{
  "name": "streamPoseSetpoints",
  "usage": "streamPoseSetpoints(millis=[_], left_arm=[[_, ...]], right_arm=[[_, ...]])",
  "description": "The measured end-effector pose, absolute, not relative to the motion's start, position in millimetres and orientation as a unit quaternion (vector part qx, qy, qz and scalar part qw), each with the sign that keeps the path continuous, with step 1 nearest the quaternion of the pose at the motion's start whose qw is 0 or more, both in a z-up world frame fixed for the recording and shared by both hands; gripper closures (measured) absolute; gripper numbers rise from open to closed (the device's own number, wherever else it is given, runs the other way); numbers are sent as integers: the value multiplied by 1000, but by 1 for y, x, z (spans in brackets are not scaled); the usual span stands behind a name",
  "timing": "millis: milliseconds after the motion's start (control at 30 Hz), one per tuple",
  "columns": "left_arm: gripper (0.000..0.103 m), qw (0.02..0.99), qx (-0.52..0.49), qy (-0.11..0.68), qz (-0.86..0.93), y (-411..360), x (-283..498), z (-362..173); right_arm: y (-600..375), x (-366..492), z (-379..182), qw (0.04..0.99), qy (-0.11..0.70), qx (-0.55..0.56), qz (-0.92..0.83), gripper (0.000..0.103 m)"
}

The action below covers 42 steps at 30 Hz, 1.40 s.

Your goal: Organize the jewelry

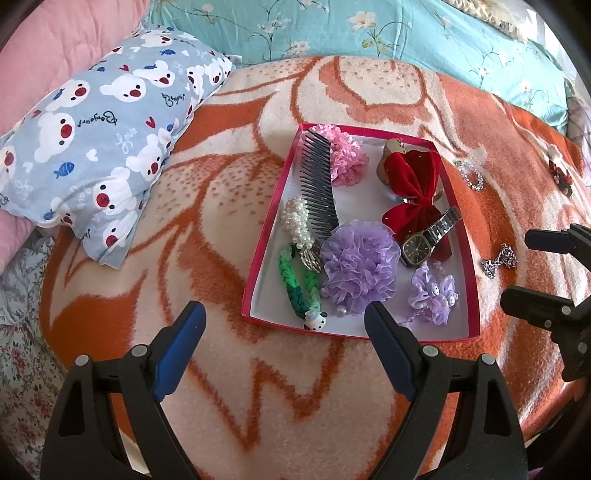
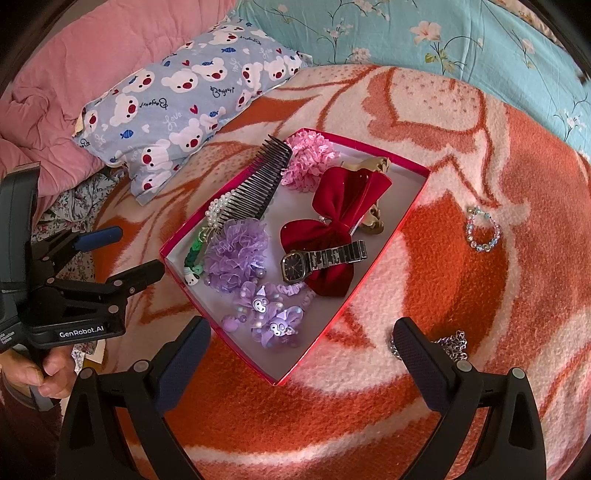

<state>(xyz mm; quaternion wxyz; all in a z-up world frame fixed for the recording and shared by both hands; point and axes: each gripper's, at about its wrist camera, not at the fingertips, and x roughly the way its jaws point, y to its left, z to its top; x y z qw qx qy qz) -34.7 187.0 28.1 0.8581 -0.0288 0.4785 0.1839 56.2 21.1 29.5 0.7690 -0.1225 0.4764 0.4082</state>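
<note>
A shallow red box (image 1: pixel 476 295) (image 2: pixel 406 229) lies on the orange and cream blanket. It holds a black comb (image 1: pixel 319 184) (image 2: pixel 258 184), a red bow (image 1: pixel 413 192) (image 2: pixel 340 221), a wristwatch (image 1: pixel 424 240) (image 2: pixel 317 258), purple and pink scrunchies, a pearl clip and a green braided band. A silver chain (image 1: pixel 498 260) (image 2: pixel 456 345) and a bead bracelet (image 1: pixel 471 175) (image 2: pixel 482 230) lie on the blanket right of the box. My left gripper (image 1: pixel 284 325) (image 2: pixel 136 251) hangs open at the box's near left corner, empty. My right gripper (image 2: pixel 301 341) (image 1: pixel 517 266) is open, its right finger beside the chain.
A bear-print pillow (image 1: pixel 99 140) (image 2: pixel 184 103) lies left of the box, with a pink quilt (image 2: pixel 74 74) behind it and a teal floral cover (image 1: pixel 332 29) at the back. A small dark red ornament (image 1: pixel 561 177) sits at the blanket's far right. A hand (image 2: pixel 40 373) holds the left gripper.
</note>
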Motion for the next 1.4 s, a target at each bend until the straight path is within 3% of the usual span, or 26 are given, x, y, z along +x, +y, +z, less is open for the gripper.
streamPoseSetpoints(millis=[1400], left_arm=[[14, 859, -29, 476, 183, 182, -35, 30]], right_arm=[[22, 55, 29, 769, 477, -120, 407, 3]])
